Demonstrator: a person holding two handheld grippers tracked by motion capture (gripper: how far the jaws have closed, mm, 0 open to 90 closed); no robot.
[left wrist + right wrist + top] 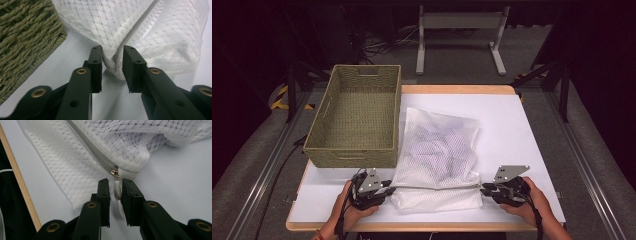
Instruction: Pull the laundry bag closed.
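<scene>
The white mesh laundry bag (437, 160), its grey zipper (434, 187) closed, lies near the table's (512, 130) front edge. The left gripper (112, 58) and right gripper (115, 185) stand slightly parted, gripping nothing.

Seen: a wood-edged table with a white top (522, 130), bearing a woven olive-green rectangular basket (357, 117) (left) and a white zippered mesh laundry bag (437, 160) beside it.

Black two-jaw left gripper (388, 188) and right gripper (484, 189), brass-ringed screw holes, grey three-cornered top plates, black trailing cables
</scene>
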